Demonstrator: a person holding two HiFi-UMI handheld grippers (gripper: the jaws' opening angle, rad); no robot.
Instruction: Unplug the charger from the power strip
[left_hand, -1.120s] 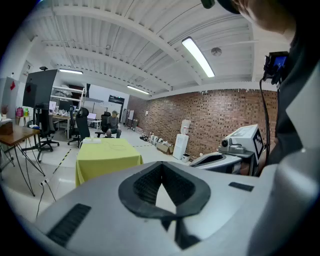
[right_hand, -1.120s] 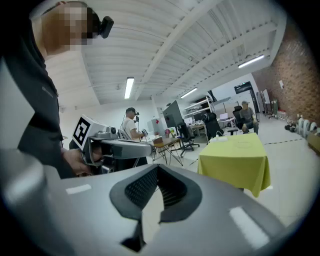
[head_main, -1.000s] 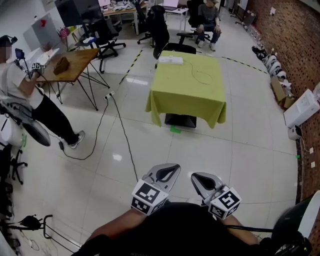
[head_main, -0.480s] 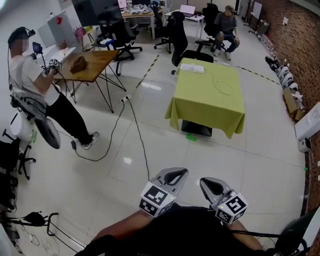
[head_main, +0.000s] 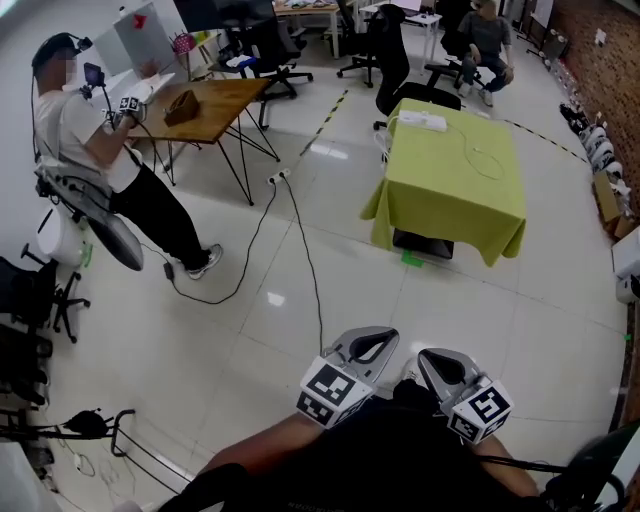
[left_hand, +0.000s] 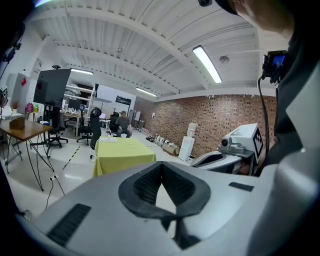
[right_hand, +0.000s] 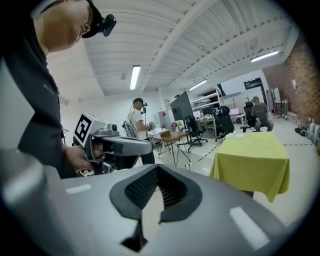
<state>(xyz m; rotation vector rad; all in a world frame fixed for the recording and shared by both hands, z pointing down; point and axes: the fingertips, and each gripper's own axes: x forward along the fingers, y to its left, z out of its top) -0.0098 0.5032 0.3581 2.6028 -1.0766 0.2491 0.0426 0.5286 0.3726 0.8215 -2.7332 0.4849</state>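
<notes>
One green table (head_main: 450, 185) carries one power strip (head_main: 423, 119). Left of it stands one wooden table (head_main: 215, 100) with one person (head_main: 85, 135). Beyond it sits a second person (head_main: 487, 35), among perhaps three office chairs (head_main: 392, 60), too small to count surely. Well short of it are two grippers: left gripper (head_main: 372, 343), right gripper (head_main: 440, 360).

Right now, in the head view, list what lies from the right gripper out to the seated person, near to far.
Right gripper → green floor marker → green-clothed table → white cable → power strip → seated person.
</notes>
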